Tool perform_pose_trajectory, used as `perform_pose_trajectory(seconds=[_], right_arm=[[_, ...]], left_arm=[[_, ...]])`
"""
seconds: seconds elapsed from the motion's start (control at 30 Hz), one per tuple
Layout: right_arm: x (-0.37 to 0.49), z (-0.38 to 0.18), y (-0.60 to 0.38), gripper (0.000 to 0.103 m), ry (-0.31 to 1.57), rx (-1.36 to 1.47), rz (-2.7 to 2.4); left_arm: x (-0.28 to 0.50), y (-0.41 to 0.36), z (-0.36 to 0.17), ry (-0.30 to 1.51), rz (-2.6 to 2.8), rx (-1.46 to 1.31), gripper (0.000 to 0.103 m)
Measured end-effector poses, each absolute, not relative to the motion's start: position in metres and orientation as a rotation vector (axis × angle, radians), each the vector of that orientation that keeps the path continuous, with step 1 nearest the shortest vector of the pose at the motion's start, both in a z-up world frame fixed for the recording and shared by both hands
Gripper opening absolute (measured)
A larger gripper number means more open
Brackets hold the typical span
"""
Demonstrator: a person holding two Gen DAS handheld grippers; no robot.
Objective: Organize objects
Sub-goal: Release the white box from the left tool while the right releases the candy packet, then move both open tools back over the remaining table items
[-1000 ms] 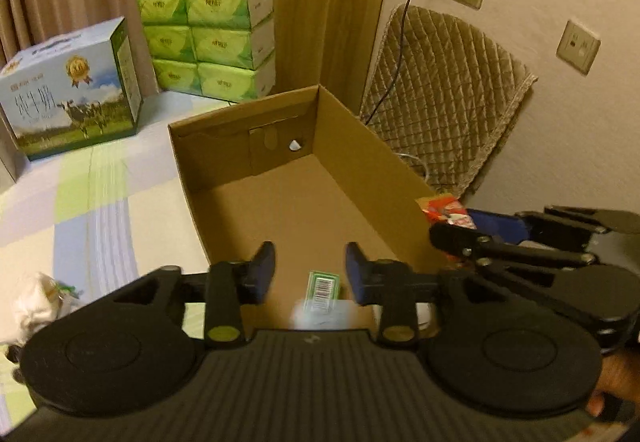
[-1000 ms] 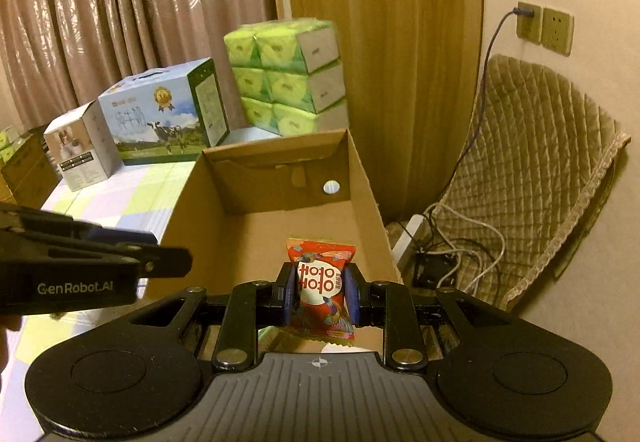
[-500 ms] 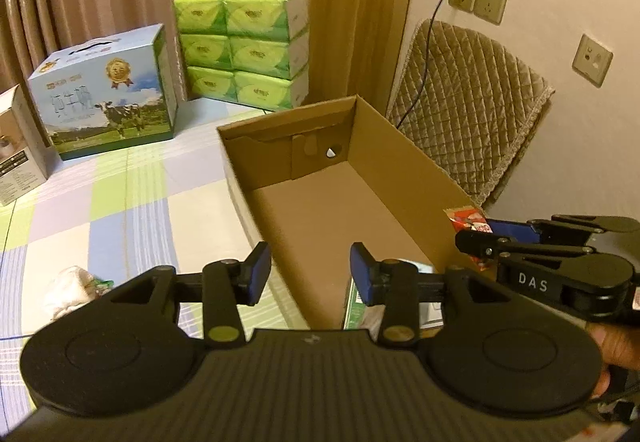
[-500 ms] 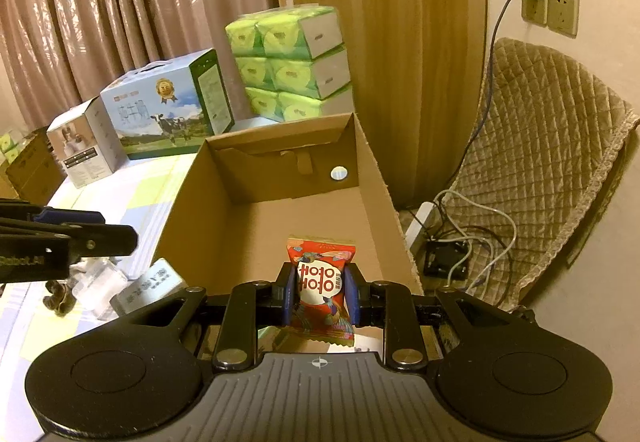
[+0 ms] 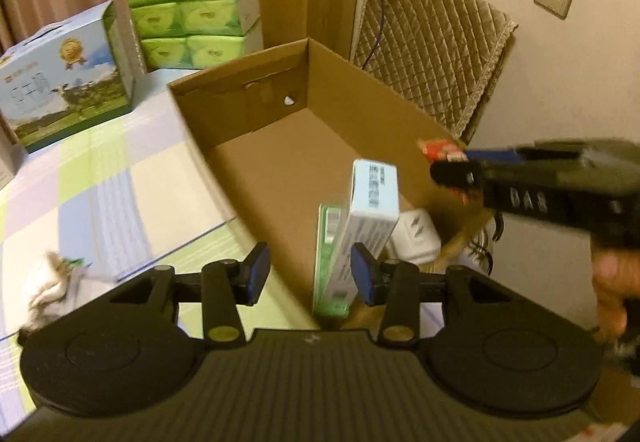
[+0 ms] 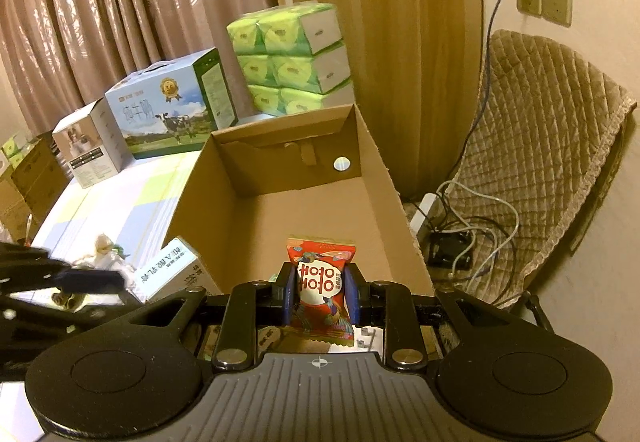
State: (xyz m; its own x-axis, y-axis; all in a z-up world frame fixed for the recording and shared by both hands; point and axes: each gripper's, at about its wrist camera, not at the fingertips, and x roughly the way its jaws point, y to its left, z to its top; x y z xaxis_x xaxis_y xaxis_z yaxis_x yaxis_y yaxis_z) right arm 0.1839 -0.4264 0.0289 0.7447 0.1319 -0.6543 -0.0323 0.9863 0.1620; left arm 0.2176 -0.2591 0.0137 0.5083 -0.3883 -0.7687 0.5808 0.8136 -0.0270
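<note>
Right gripper is clamped tight on a red snack packet, held upright over the near end of the cardboard box. Left gripper is parted, nothing gripped; so the drop is straight down, nearest the right hand.

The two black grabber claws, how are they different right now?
The right gripper is shut on a red snack packet, while the left gripper stands open with nothing pinched. The right gripper hangs over the brown cardboard box; the left gripper hangs at the box's near left wall, close to a white carton leaning inside. Both are black with blue pads and point toward the box.
</note>
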Motion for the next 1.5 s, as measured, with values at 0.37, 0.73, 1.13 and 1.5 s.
perform_pose_trajectory(seconds=[0.37, 0.73, 1.13, 1.5], right_arm=[[0.194, 0.023, -0.434, 0.023, 0.731, 0.152, 0.084], [0.194, 0.027, -0.437, 0.050, 0.674, 0.229, 0.113], [0.159, 0.055, -0.417, 0.054, 0.635, 0.208, 0.138], [0.114, 0.091, -0.364, 0.091, 0.574, 0.176, 0.229]], left_arm=[[0.245, -0.268, 0.010, 0.834, -0.556, 0.233, 0.039], [0.240, -0.230, 0.017, 0.828, -0.504, 0.157, 0.057], [0.208, -0.182, 0.033, 0.816, -0.434, 0.099, 0.079], [0.150, -0.104, 0.054, 0.762, -0.313, 0.087, 0.102]])
